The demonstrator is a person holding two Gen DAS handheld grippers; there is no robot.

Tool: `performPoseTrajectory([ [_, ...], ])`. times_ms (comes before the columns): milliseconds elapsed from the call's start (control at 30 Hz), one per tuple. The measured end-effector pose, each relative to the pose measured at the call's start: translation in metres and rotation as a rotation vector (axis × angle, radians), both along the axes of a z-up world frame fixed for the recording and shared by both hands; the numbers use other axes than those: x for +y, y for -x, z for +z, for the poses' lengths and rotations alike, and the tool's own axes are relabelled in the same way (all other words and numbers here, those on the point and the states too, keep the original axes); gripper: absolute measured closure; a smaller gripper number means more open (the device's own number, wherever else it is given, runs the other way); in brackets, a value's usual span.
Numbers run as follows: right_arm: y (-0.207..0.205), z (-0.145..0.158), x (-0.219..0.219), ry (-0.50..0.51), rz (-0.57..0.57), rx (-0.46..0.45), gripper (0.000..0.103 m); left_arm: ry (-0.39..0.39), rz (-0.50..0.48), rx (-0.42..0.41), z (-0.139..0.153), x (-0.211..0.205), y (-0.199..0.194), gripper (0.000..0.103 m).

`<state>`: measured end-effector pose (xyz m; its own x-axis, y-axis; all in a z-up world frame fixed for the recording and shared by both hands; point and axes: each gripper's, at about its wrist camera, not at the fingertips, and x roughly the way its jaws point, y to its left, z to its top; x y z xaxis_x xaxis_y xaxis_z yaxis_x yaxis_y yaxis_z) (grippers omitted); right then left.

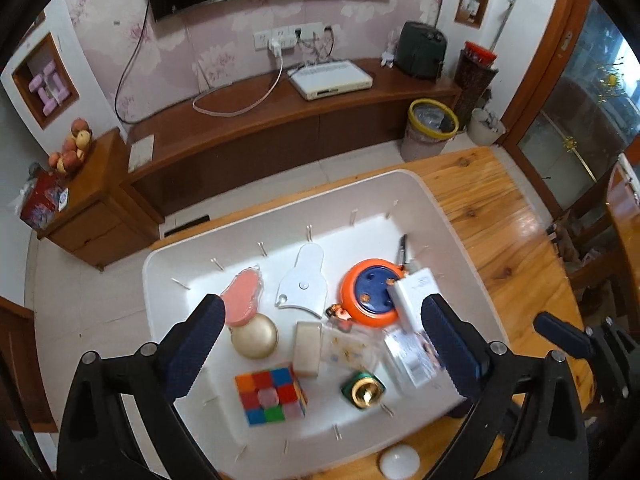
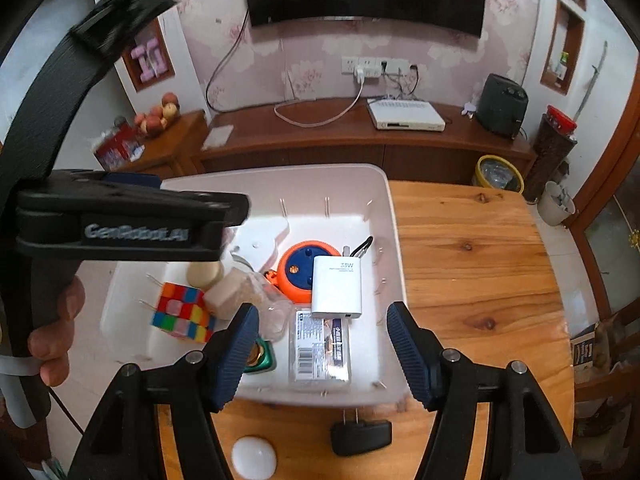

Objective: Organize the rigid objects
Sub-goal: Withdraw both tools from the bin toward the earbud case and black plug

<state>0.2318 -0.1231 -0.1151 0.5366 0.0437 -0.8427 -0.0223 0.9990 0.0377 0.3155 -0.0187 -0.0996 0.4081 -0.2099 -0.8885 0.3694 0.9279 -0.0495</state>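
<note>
- The white plastic bin sits on the wooden table and already holds most of the rigid items: a Rubik's cube, a white 33W charger box, an orange-and-blue round toy, a clear blister pack and a green-and-gold bottle
- Two things lie on the table outside the bin, near its front wall: a black plug adapter at 6 o'clock in the right wrist view, and a white round puck at 7 o'clock
- The right gripper hovers over the front edge of the bin, jaws wide and empty
- The left gripper hangs above the bin's middle, jaws spread wide, holding nothing
- The adapter is likely light and stiff; its smooth black shell may be slippery, and the metal prongs point toward the bin. The safest hold, I judge, is across the flat sides of the body, not the prongs
- The puck looks smooth and domed, so the pads could slide off; a low pinch across its widest part seems best
- Neither looks fragile, so a firm grasp should do
</note>
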Motion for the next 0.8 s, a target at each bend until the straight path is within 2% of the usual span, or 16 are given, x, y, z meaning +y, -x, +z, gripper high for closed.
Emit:
performPoseTrajectory([
  [300, 0.041, 0.042, -0.017, -0.009, -0.028, -0.068, 0.035, 0.051, -0.026, -0.093, 0.07, 0.012, 0.054, 0.004],
  [433, 0.059, 0.059, -0.023, -0.014, -0.035, -0.096, 0.035, 0.07, -0.032, -0.122, 0.088, 0.014, 0.077, 0.004],
  [567, 0.079, 0.075, -0.03, -0.007, -0.041, -0.127, 0.035, 0.084, -0.04, -0.122, 0.096, 0.015, 0.097, 0.004],
  [633, 0.087, 0.081, -0.031, -0.001, -0.049, -0.142, 0.031, 0.091, -0.044, -0.122, 0.095, 0.015, 0.106, 0.004],
  [733, 0.102, 0.09, -0.038, 0.01, -0.06, -0.18, 0.024, 0.088, -0.053, -0.12, 0.09, 0.011, 0.121, 0.004],
  [800, 0.108, 0.09, -0.041, 0.017, -0.066, -0.19, 0.024, 0.094, -0.054, -0.108, 0.082, 0.01, 0.131, 0.004],
])
